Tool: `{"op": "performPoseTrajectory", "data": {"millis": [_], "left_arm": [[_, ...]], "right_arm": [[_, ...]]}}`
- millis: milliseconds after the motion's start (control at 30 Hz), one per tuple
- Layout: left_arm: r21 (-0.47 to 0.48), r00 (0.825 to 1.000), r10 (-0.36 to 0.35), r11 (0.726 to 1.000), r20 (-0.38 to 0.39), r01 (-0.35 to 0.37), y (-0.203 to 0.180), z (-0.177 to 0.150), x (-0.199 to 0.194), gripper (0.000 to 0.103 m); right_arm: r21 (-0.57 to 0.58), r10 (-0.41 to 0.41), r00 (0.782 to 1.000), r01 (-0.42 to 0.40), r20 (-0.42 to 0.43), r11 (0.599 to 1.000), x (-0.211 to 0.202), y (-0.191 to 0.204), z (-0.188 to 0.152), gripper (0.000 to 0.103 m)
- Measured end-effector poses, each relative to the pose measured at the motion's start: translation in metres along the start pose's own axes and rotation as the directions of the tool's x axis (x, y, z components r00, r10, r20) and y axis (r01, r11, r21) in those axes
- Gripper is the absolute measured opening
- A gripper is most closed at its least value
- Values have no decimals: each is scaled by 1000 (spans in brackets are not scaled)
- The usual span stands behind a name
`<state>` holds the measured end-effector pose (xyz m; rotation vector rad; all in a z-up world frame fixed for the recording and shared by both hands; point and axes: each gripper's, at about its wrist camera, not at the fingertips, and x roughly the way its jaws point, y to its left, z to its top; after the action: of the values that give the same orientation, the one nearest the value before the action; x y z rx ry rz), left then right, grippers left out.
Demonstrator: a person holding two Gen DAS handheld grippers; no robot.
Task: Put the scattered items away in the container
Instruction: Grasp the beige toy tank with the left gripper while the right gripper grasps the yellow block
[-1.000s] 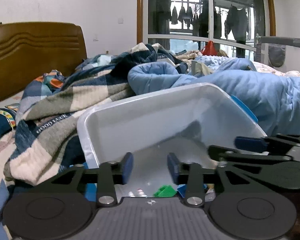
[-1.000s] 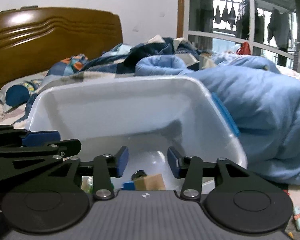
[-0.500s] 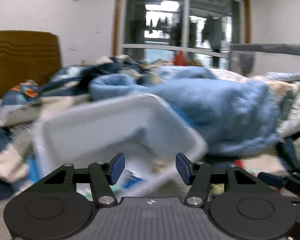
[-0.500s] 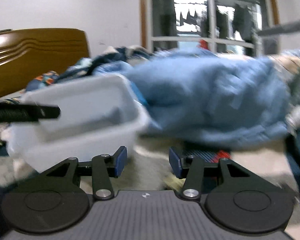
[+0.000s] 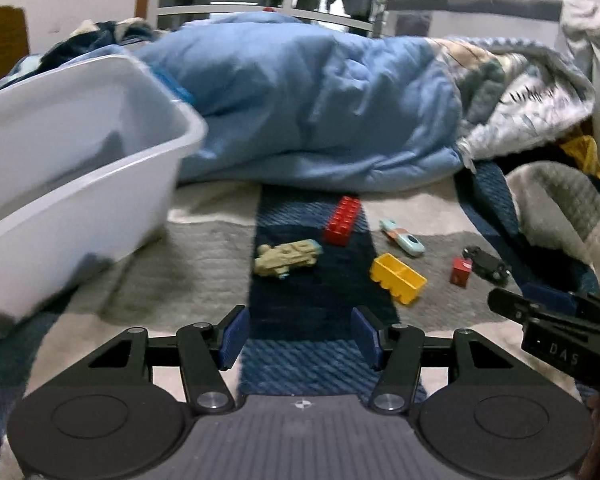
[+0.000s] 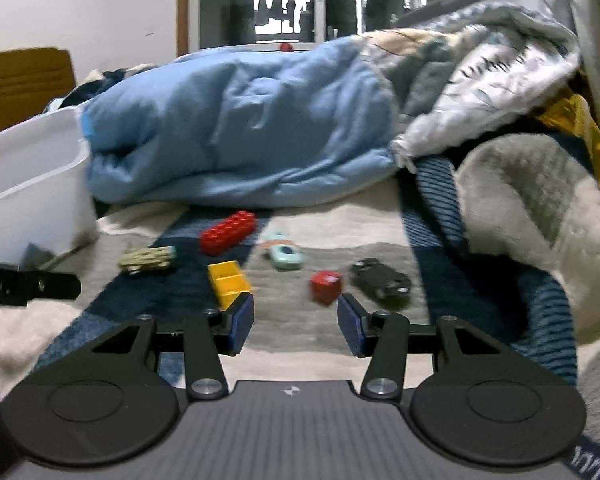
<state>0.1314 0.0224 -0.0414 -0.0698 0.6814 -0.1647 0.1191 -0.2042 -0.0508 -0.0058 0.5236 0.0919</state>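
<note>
A white plastic bin (image 5: 72,168) stands on the bed at the left; it also shows in the right wrist view (image 6: 28,192). Small toys lie on the blanket: a tan toy vehicle (image 5: 286,258) (image 6: 148,259), a red brick (image 5: 342,221) (image 6: 228,232), a yellow brick (image 5: 398,278) (image 6: 229,282), a light blue toy (image 5: 402,238) (image 6: 284,254), a small red block (image 5: 460,272) (image 6: 326,287) and a black toy car (image 5: 486,266) (image 6: 382,280). My left gripper (image 5: 300,338) is open and empty, short of the toys. My right gripper (image 6: 296,324) is open and empty, just before the yellow brick and red block.
A rumpled light blue duvet (image 5: 320,100) lies behind the toys. A grey and white fleece blanket (image 6: 532,208) is heaped at the right. A wooden headboard (image 6: 20,80) stands far left. The right gripper shows at the lower right of the left wrist view (image 5: 560,328).
Both grippers have swung right and away from the bin's inside, down toward the scattered toys on the blanket. Both sets of jaws have opened wider.
</note>
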Motion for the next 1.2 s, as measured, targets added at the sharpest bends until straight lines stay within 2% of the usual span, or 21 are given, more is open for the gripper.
{"op": "performPoseTrajectory", "data": {"millis": [233,367,567,600,633,667,733,800,833,933,1000,1067,1100,1167,1200], "left_arm": [[50,999,53,997,-12,-52,-4,13,22,60],[114,995,103,988,-3,-102,3,22,35,61],[190,992,129,973,17,-130,19,34,60,61],[201,992,124,972,16,-124,20,36,65,61],[208,994,111,972,11,-111,22,38,70,61],[215,997,79,974,-1,-77,22,39,76,60],[238,1000,19,971,-13,-15,20,40,84,61],[298,999,-26,954,-20,30,13,39,92,61],[333,999,-28,942,-25,35,8,39,98,61],[426,998,21,905,-63,8,-7,36,119,62],[437,999,4,899,-46,17,-12,33,119,61],[390,996,-47,918,-72,72,-12,32,116,49],[372,995,-47,925,-82,74,-13,31,116,46],[356,995,-36,932,-90,66,-16,29,112,25],[353,995,-29,934,-98,62,-18,28,110,24]], "right_arm": [[-15,124,991,-125,-55,992,27,6,-2,51],[-40,168,983,-171,-76,984,52,22,7,51],[-61,204,971,-212,-127,975,87,38,12,50],[-58,207,969,-217,-137,975,91,38,10,47],[-57,206,968,-216,-144,975,93,38,8,34],[-58,204,967,-214,-150,975,95,38,5,30],[-54,208,967,-218,-144,975,94,37,1,28],[-42,217,967,-224,-136,974,92,35,1,28],[-39,218,967,-225,-134,973,91,35,1,28],[-47,211,969,-218,-126,975,90,36,1,28],[-50,197,973,-204,-123,978,89,37,1,28],[-44,172,977,-178,-123,983,90,37,2,28],[-40,160,980,-166,-121,985,90,37,2,28],[-37,146,982,-152,-118,988,89,36,3,28],[-37,147,982,-153,-119,988,87,35,3,28]]}}
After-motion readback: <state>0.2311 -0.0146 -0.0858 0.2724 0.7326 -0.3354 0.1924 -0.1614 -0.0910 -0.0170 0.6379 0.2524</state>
